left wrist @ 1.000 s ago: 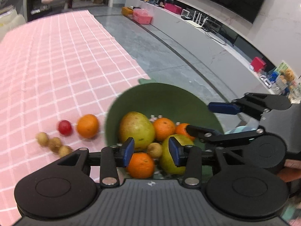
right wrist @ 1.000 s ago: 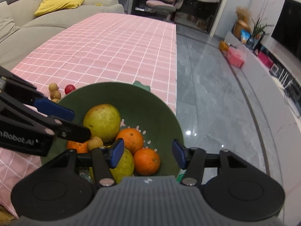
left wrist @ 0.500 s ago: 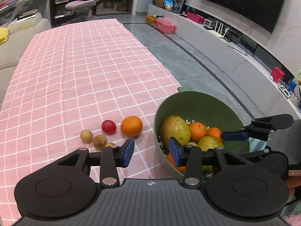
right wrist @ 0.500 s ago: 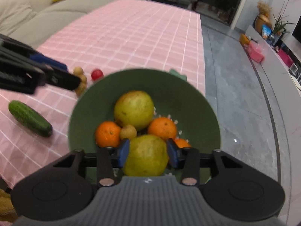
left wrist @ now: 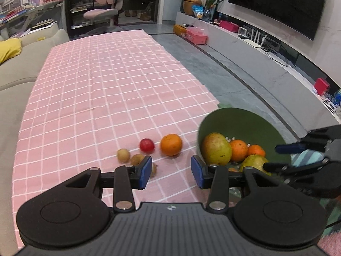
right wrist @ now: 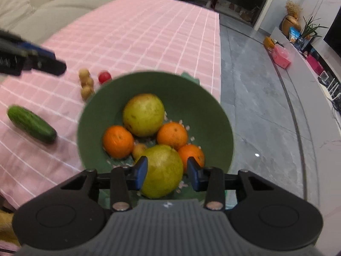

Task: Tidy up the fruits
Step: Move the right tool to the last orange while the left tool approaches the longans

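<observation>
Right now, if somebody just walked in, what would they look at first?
Probably the green bowl at the edge of the pink checked tablecloth, piled with oranges and big yellow-green fruits. The right hand-held gripper is closed on the nearest yellow-green fruit in it. A lone orange and a small red fruit lie on the cloth beside the bowl.

Left gripper (left wrist: 171, 171): jaws apart, empty, above pink checked cloth (left wrist: 110, 98) | on cloth: orange (left wrist: 171, 144), red fruit (left wrist: 147, 145), small tan fruits (left wrist: 123, 155) | right: green bowl (left wrist: 245, 121) of fruit, right gripper (left wrist: 275, 160) over it
</observation>
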Demonstrator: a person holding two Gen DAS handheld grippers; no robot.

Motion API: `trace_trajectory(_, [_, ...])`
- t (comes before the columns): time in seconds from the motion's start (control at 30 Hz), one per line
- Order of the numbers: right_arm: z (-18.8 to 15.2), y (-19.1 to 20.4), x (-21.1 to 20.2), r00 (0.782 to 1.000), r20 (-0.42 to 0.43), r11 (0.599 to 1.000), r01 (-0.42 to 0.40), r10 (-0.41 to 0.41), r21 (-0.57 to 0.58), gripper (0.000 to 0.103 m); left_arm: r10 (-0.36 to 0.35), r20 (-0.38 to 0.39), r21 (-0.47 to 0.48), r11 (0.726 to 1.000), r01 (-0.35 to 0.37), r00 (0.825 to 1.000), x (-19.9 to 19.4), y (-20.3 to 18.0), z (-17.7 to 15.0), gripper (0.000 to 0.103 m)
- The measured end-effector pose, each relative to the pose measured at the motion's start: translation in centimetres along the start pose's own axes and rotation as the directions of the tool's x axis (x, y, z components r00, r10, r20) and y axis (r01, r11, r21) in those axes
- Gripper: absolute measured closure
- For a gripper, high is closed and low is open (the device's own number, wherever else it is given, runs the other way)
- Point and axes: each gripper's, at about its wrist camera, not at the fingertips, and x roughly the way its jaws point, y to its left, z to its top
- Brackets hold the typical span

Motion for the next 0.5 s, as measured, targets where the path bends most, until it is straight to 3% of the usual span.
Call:
trace_trajectory(0.27, [2.4,1.4,-1.6,0.986,0.133,0.994,-0.106,0.102,0.022,0.066,0.033,0.019,-0.064,0.997,-0.032,0.999,-0.8,2.9,-1.4,0.053])
trace_trajectory(0.5, [4.9,3.8,-0.2,0.976,0.145,0.986,-0.157,0.163,-0.054,0.066,0.045,0.017,-0.085,0.995,-0.043,0.999,0.0,3.8,-1.8,0.053])
